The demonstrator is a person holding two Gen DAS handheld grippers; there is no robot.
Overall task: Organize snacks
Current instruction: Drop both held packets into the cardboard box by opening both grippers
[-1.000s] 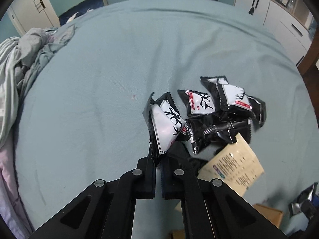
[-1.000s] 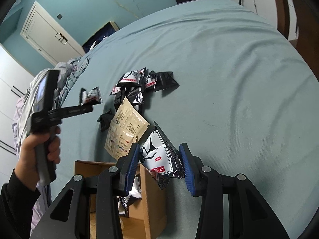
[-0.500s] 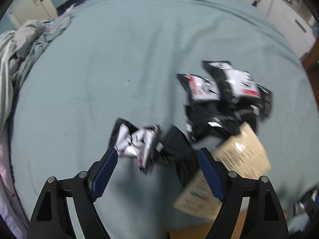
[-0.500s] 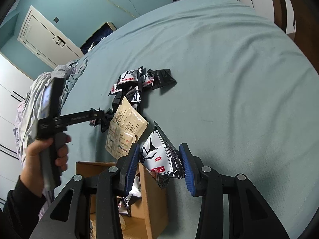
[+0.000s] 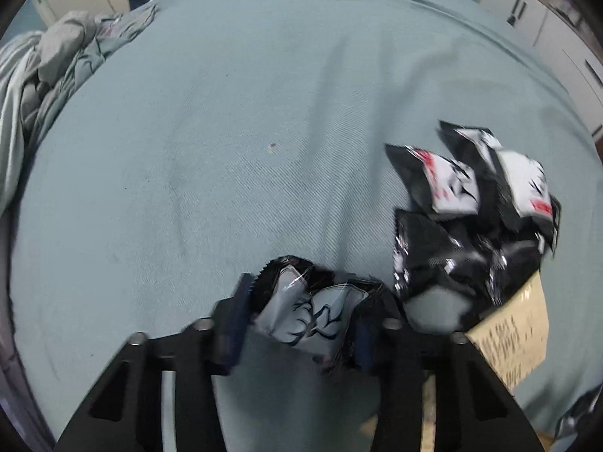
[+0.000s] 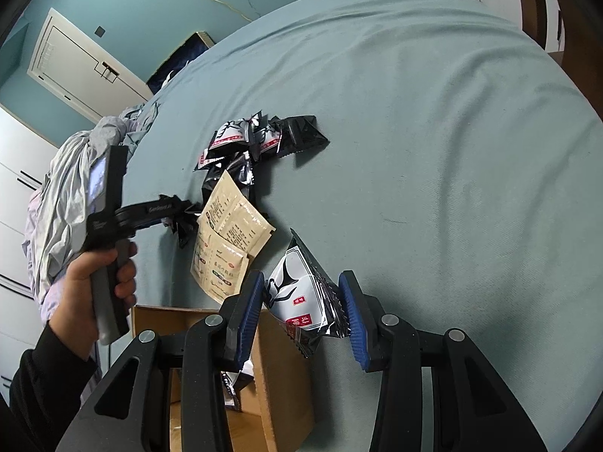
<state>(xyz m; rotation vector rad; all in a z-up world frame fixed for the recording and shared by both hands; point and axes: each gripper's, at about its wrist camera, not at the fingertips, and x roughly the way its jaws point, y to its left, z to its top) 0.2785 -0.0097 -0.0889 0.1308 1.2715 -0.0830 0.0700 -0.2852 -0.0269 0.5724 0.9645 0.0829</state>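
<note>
1. A bed [image 6: 433, 132] with a pale teal cover fills both views; a crumpled grey blanket [image 6: 64, 196] is heaped at its left edge.
2. An open cardboard box [image 6: 279, 369] stands at the near edge of the bed, below the right gripper, with some packets inside.
3. A pile of black-and-white snack packets [image 6: 256, 139] lies mid-bed, with two tan paper sachets [image 6: 230, 241] just nearer the box.
4. The right gripper [image 6: 301, 301] has its jaws clamped on one snack packet [image 6: 301, 293], held beside the box's upper edge.
5. The left gripper [image 5: 301, 320], gripped by a hand [image 6: 94, 282], has its jaws around another packet [image 5: 312, 312] beside the pile; the view is blurred, but both pads seem to touch it.
</note>
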